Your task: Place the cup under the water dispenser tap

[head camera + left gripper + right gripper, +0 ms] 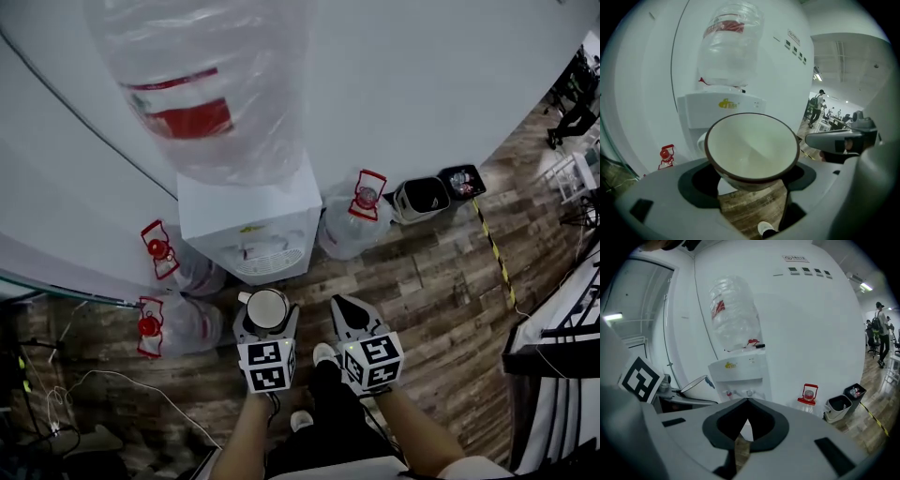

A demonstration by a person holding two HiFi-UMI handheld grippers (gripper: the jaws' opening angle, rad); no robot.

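- The left gripper (267, 317) is nearest the body, forearm level. Its jaws are clamped on the cup (751, 149) low on its sides, so the rim and mouth are free
- The cup is white with a dark rim, looks empty and sits upright with its mouth up, which suits it for catching water
- The right gripper (746, 401) is just beside the left one, with its jaws pressed together on nothing. It looks parked out of the way, with no part in the carry
- The wooden floor (422, 281) shows below both grippers, so the cup is in the air in front of the dispenser (248, 220), near it but not yet in its recess
- The taps (738, 393) sit in a row under the dispenser's front panel with a drip tray (258, 266) below. My guess is the cup has to go forward and in over that tray, under one spout
- A big bottle (202, 84) stands upside down on top to feed the taps
- Spare bottles (352, 223) with red caps stand on the floor at both sides of the dispenser, against the white wall (450, 84)
- Two bins (422, 197) stand farther right along the wall, clear of the path
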